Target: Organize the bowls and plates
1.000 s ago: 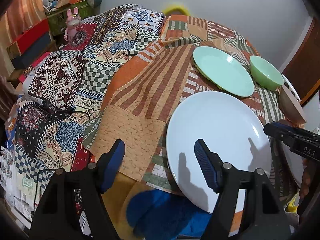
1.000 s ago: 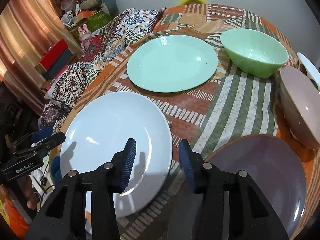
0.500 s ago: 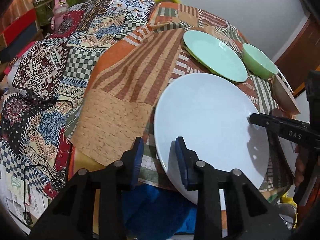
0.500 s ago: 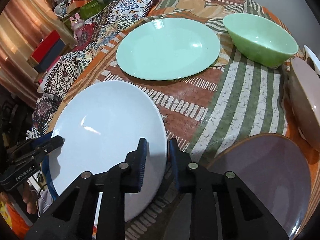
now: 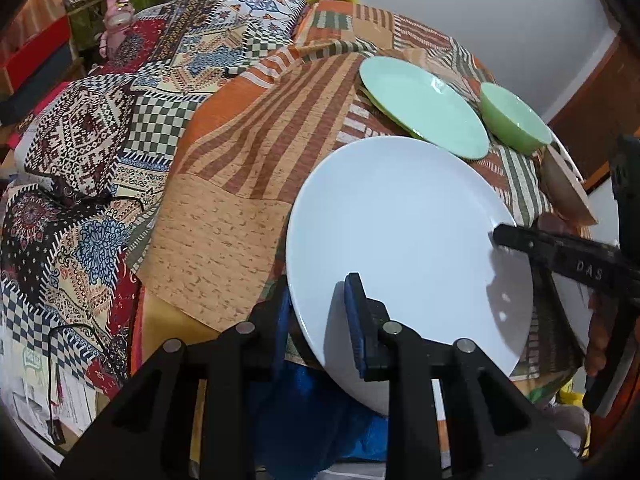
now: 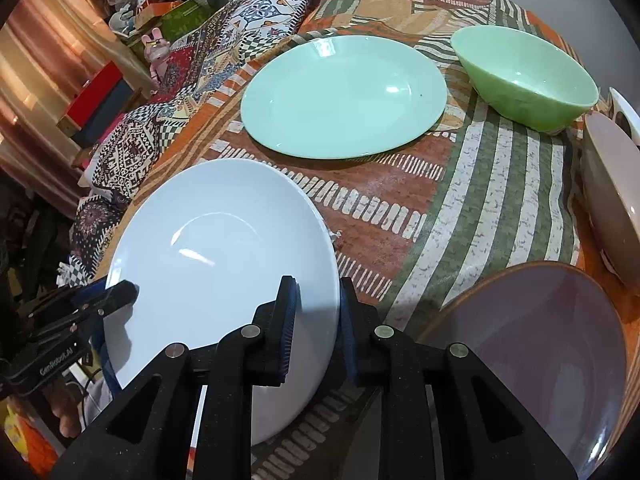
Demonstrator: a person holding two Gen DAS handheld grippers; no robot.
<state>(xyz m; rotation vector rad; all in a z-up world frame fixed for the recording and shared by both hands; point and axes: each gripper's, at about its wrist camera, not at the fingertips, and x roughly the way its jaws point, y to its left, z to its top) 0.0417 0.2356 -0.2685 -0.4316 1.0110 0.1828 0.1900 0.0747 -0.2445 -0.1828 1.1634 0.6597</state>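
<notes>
Both hand-held grippers (image 5: pixel 316 320) (image 6: pixel 316 330) just clamped white plate (image 5: pixel 400 240), tilted above patchwork cloth (image 5: pixel 224 216).

The right gripper (image 5: pixel 520 240) bears the raised letters "DAS" on its black finger. The left gripper (image 6: pixel 120 294) carries white lettering, "GenRobot.AI", on its body.

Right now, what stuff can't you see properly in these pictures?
- White plate: its near rim is hidden behind the right hand-held gripper in the right wrist view.
- Purple plate: cut off by the picture's lower right edge.
- Pinkish bowl: cut off at the right edge.
- Items on the far shelf: too small to identify.
</notes>
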